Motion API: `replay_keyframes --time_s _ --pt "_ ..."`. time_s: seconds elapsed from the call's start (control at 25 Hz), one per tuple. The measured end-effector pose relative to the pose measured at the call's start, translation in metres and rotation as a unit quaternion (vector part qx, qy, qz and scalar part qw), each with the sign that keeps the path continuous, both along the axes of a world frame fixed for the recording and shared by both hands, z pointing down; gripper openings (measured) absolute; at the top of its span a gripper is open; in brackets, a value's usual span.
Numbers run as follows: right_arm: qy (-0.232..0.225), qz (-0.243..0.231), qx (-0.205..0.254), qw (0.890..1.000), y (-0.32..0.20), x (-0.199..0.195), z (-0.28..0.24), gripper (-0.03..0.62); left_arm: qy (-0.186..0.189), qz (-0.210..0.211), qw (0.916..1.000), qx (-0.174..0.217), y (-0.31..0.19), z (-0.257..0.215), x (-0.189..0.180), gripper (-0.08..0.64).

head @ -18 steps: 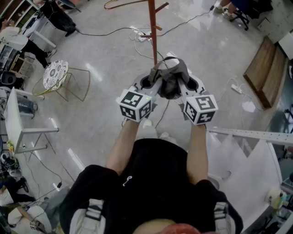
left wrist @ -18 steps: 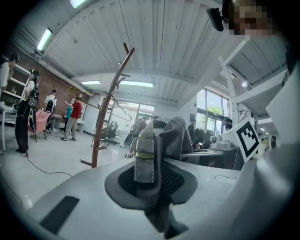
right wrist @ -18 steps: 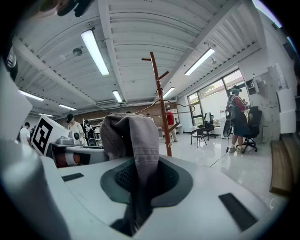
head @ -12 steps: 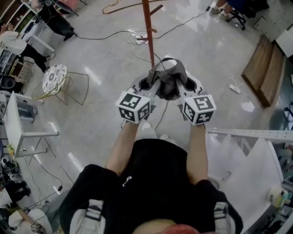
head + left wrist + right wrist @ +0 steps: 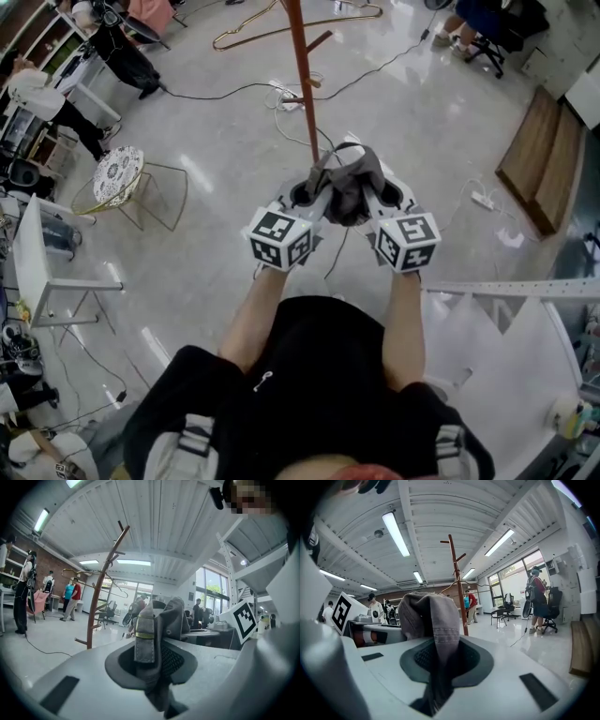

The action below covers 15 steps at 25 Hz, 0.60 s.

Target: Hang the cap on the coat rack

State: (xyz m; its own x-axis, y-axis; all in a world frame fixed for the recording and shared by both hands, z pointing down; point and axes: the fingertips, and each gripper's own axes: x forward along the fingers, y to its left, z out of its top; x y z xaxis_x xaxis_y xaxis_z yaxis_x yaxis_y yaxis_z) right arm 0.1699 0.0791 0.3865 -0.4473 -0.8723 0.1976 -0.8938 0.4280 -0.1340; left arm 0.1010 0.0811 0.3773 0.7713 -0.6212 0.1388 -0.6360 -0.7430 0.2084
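A grey cap point(image 5: 349, 180) hangs between both grippers, held up in front of me. My left gripper point(image 5: 309, 195) is shut on the cap's strap with its brass buckle point(image 5: 144, 635). My right gripper point(image 5: 386, 195) is shut on a fold of the cap's grey cloth point(image 5: 436, 630). The coat rack point(image 5: 304, 77) is a reddish-brown pole with short pegs, standing on the floor just beyond the grippers. In the left gripper view the coat rack point(image 5: 101, 590) rises to the left of the cap; in the right gripper view the coat rack point(image 5: 460, 590) stands behind the cap.
A round patterned stool point(image 5: 116, 175) on a wire frame stands at the left. A white table point(image 5: 33, 258) is at the far left, white shelving point(image 5: 511, 281) at the right. Cables and a power strip point(image 5: 289, 94) lie by the rack's foot. Wooden boards point(image 5: 536, 167) lie at right. People stand far off.
The view has shifted so the rack's pole reaches further up the frame. Both grippers keep hold of the cap close to the pole, a little nearer to it.
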Motion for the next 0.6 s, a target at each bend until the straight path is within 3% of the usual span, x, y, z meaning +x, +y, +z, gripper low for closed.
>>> replay_keyframes --time_s 0.32,0.6 --pt "-0.006 0.002 -0.021 1.000 -0.030 0.016 0.021 0.044 -0.003 0.007 0.9998 -0.018 -0.028 0.019 0.015 0.044" --pt "-0.003 -0.016 -0.032 0.999 -0.109 -0.006 0.033 0.046 -0.014 -0.009 0.9995 -0.028 -0.105 0.033 -0.004 0.044"
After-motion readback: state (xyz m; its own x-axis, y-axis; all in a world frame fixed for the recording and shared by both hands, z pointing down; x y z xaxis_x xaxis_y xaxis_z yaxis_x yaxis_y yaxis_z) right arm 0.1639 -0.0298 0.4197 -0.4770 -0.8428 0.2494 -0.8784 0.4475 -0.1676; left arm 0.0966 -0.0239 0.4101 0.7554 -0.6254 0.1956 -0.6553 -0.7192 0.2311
